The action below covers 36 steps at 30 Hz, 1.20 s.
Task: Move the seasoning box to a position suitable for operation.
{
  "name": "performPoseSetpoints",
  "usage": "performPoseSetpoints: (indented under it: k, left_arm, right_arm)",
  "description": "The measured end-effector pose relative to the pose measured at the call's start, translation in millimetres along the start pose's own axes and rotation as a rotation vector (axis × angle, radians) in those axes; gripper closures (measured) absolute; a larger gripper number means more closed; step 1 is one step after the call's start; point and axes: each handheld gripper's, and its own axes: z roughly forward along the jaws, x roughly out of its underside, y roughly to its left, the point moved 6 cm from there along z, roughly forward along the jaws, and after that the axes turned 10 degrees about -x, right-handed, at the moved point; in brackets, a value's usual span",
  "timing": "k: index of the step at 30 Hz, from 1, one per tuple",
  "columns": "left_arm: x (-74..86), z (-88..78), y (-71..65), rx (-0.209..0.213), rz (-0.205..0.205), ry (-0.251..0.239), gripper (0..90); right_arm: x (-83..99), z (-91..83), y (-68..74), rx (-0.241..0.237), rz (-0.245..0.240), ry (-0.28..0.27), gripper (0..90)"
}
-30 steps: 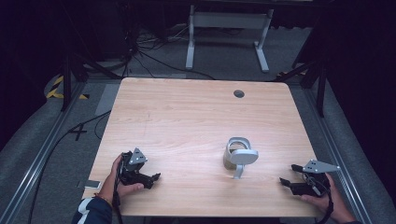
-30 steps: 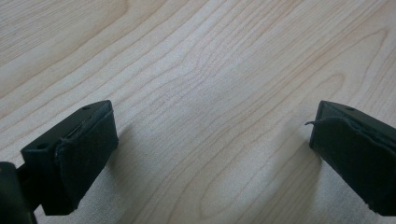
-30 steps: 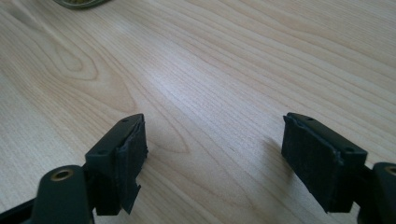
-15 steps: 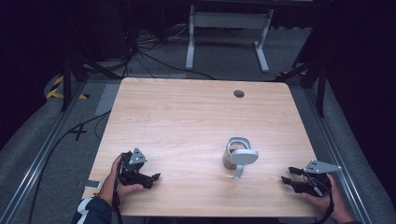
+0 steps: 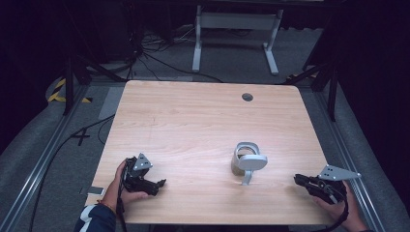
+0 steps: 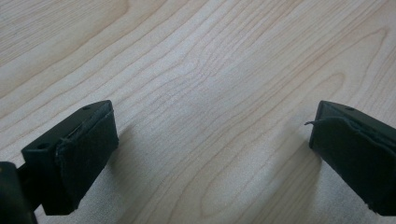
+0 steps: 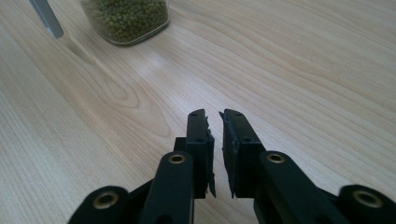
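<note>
A small clear jar of green beans stands on the wooden table, right of centre. A grey lid-like piece with a stem leans against it. In the right gripper view the jar is far ahead at the top left, with the grey stem beside it. My right gripper lies low near the table's front right corner. Its jaws have just been closing and stand a sliver apart with nothing between them. My left gripper rests at the front left, jaws wide open over bare wood.
A round cable hole sits near the table's far edge. A white metal stand and loose cables lie on the floor beyond. A small card or phone lies off the front left corner.
The right gripper's jaws have come together from wide apart. Both hands and the jar have kept their places.
</note>
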Motion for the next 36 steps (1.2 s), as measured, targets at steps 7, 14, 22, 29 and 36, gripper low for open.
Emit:
performPoseSetpoints:
  k: [7, 14, 22, 29, 36]
  left_arm:
    - [0.0, 0.0, 0.1, 0.0, 0.001, 0.0, 1.4]
    - [0.0, 0.1, 0.1, 0.0, 0.001, 0.0, 1.4]
    - [0.0, 0.0, 0.0, 0.0, 0.0, 0.0, 1.4]
    - [0.0, 0.0, 0.2, -0.001, 0.002, 0.0, 1.4]
    - [0.0, 0.0, 0.1, 0.0, 0.001, 0.0, 1.4]
  right_arm:
    - [-10.8, -4.6, 6.8, -0.019, -0.02, -0.029, 89.2]
    - [-26.8, -6.7, 18.5, -0.051, -0.051, -0.057, 89.7]
    - [-49.4, 1.3, 36.8, -0.091, -0.104, -0.069, 89.8]
    - [-63.1, 8.6, 52.3, -0.126, -0.152, -0.068, 89.8]
    - [-77.1, 12.4, 64.7, -0.15, -0.18, -0.085, 89.8]
